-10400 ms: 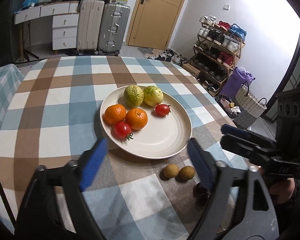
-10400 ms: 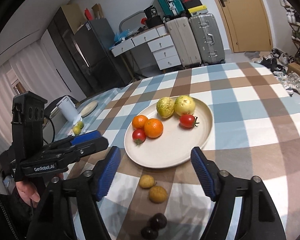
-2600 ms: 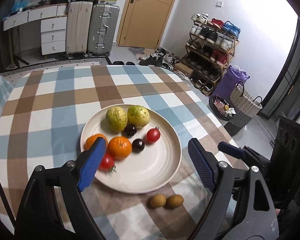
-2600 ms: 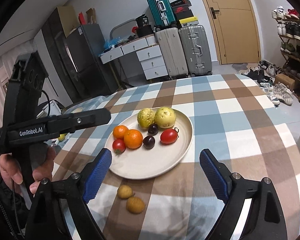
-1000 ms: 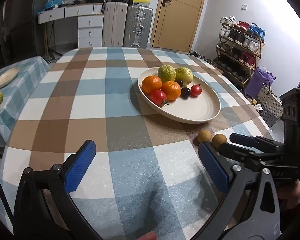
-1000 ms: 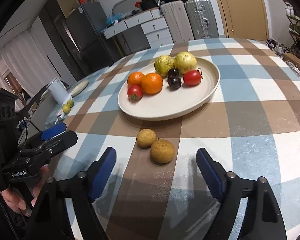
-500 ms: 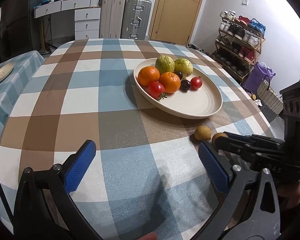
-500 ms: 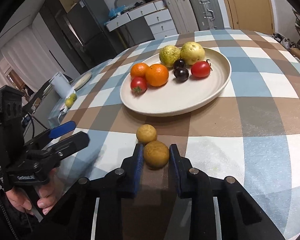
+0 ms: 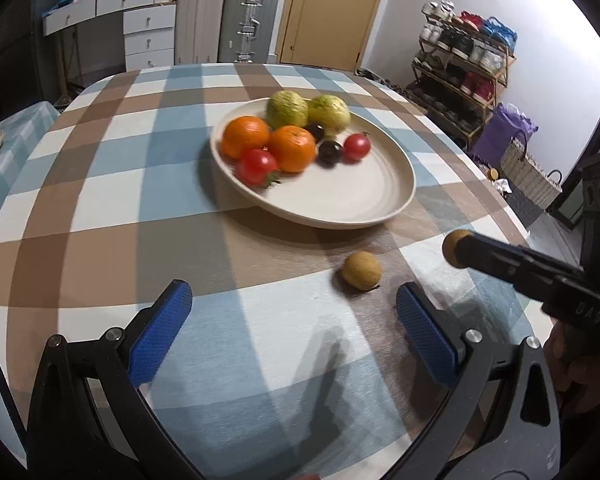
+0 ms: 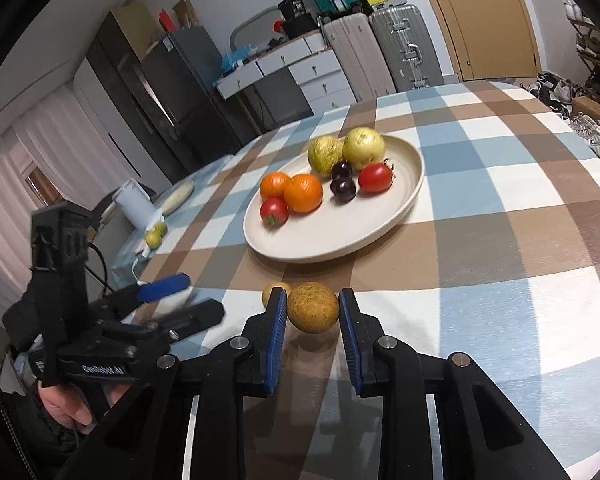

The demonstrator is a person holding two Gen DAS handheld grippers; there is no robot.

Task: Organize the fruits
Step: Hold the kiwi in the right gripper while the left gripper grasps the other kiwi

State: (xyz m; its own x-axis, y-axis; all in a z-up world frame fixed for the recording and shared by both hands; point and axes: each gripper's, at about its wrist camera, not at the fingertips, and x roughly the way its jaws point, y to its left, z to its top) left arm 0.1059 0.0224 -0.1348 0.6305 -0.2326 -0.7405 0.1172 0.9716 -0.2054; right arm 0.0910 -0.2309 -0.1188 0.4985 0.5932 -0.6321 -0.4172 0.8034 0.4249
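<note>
My right gripper (image 10: 313,314) is shut on a brown round fruit (image 10: 313,313) and holds it just above the checked tablecloth; it also shows in the left wrist view (image 9: 454,246). A second brown fruit (image 9: 361,270) lies on the cloth in front of the cream plate (image 9: 364,196); in the right wrist view it peeks out (image 10: 269,291) behind my right gripper's left finger. The plate (image 10: 396,216) holds two oranges, two tomatoes, two green guavas and two dark plums. My left gripper (image 9: 292,336) is open and empty, low over the cloth near the second fruit.
The round table's edge (image 9: 512,216) curves close on the right. Beyond it stand a shoe rack (image 9: 464,64), a woven basket (image 9: 528,172), suitcases (image 9: 248,20) and drawers. A side table with a white cup (image 10: 134,204) and small fruits stands at the left.
My right gripper has lifted the brown fruit off the cloth, leaving the other one lying there. My left gripper has moved closer to the plate.
</note>
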